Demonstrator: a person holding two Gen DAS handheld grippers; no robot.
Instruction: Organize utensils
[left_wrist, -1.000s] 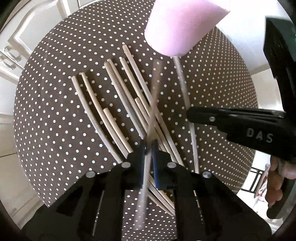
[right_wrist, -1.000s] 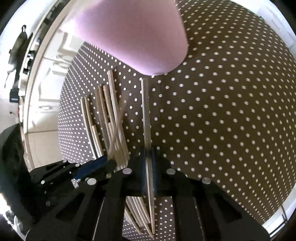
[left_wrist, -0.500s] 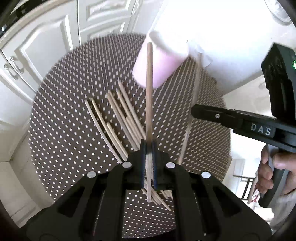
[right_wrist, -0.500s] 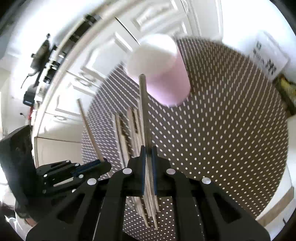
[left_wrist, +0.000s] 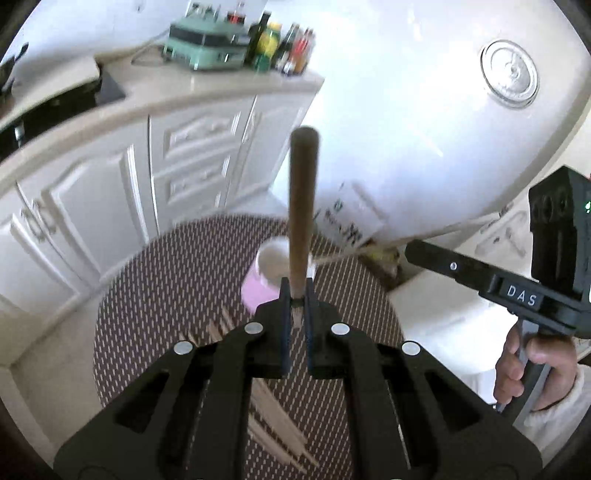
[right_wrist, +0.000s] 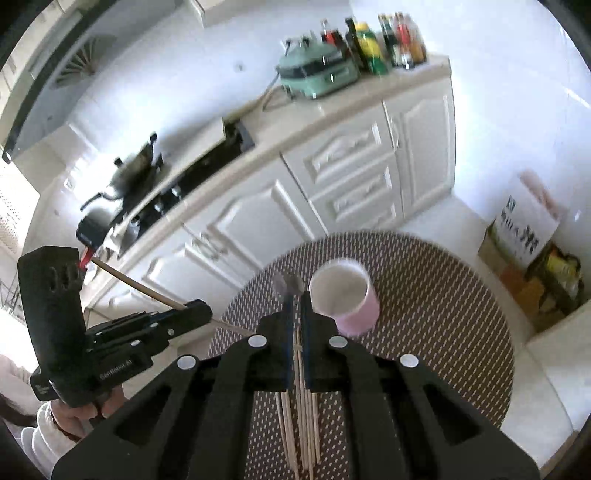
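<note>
White cabinets (right_wrist: 354, 184) fill the frame's middle, with bottles (right_wrist: 384, 40) and a green appliance (right_wrist: 317, 74) on the counter at top. The pink cup (right_wrist: 345, 301) stands upright on the dotted round table (right_wrist: 443, 314), its inside showing white. Loose chopsticks (right_wrist: 299, 424) lie at lower centre. The left gripper (left_wrist: 296, 291) pinches one chopstick (left_wrist: 301, 206); the right gripper (right_wrist: 295, 306) pinches another (right_wrist: 285, 283).

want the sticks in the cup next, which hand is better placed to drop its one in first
Right, probably. The right gripper holds its stick beside the cup mouth. The left gripper also holds a stick, farther from the cup.
</note>
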